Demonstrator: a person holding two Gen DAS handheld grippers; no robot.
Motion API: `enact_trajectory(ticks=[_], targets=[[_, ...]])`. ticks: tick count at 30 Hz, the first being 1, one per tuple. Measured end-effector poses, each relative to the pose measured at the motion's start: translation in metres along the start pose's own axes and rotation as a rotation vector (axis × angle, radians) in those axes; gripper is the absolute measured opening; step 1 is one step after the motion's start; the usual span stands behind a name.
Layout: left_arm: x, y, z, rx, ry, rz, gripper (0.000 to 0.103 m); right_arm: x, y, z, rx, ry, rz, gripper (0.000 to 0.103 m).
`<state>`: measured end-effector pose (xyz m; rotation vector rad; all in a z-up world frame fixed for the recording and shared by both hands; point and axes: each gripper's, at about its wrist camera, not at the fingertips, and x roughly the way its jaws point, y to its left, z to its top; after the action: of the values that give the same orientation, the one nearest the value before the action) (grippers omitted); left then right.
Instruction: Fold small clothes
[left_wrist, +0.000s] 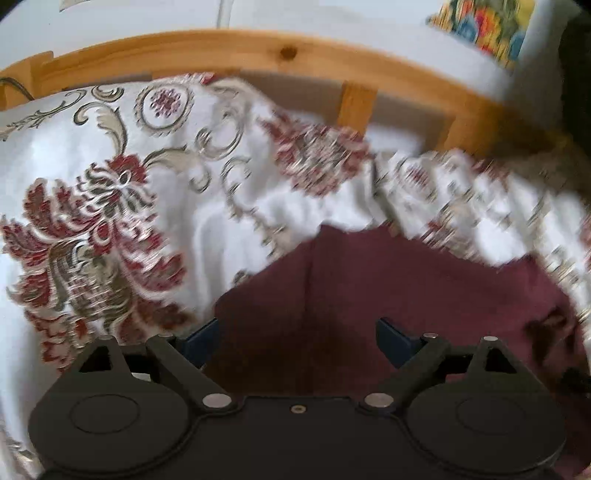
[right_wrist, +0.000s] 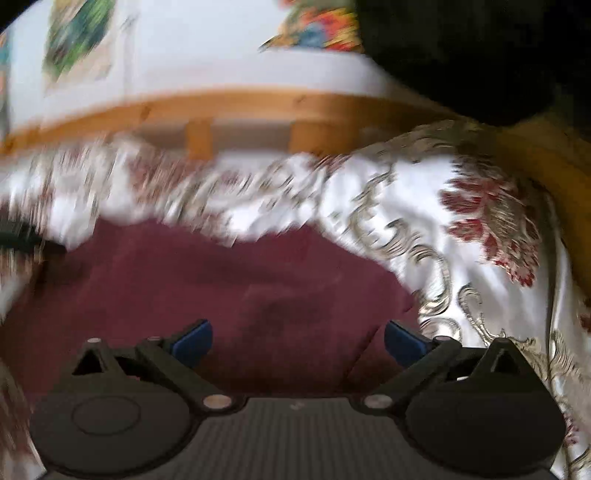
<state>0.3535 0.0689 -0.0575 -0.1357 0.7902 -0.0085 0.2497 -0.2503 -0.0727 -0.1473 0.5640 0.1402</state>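
Note:
A dark maroon garment (left_wrist: 388, 288) lies spread on a white bedspread with red and grey floral print (left_wrist: 92, 221). My left gripper (left_wrist: 297, 339) is open, its blue-padded fingers (left_wrist: 393, 341) wide apart just above the garment's near part. In the right wrist view the same maroon garment (right_wrist: 240, 280) lies on the bedspread (right_wrist: 480, 240). My right gripper (right_wrist: 297, 341) is open, blue fingers (right_wrist: 192, 341) spread over the cloth. Both views are motion-blurred. Neither gripper holds anything.
A pine wooden bed frame (left_wrist: 258, 51) curves along the far side of the bedspread, also seen in the right wrist view (right_wrist: 314, 107). A colourful patterned cushion (left_wrist: 491, 26) sits at the back right. A large dark shape (right_wrist: 480, 55) fills the right view's upper right.

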Motion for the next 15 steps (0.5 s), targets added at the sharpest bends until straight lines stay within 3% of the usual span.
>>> enact_trajectory(ticks=[2, 3, 4, 10, 15], targets=[[0.010, -0.001, -0.001, 0.009, 0.029, 0.023, 0.087, 0.008, 0.016, -0.007, -0.116, 0.048, -0.046, 0.099], [0.015, -0.001, -0.001, 0.005, 0.043, 0.023, 0.086, 0.012, 0.019, -0.009, -0.149, 0.054, -0.068, 0.089], [0.020, 0.000, -0.001, -0.003, 0.054, 0.023, 0.086, 0.014, 0.019, -0.011, -0.158, 0.055, -0.077, 0.068], [0.030, -0.002, -0.006, -0.001, 0.076, 0.039, 0.083, 0.014, -0.015, -0.007, 0.063, 0.052, -0.054, 0.013], [0.028, 0.002, -0.005, -0.030, 0.070, 0.032, 0.071, 0.001, -0.057, -0.004, 0.274, -0.014, -0.119, 0.012]])
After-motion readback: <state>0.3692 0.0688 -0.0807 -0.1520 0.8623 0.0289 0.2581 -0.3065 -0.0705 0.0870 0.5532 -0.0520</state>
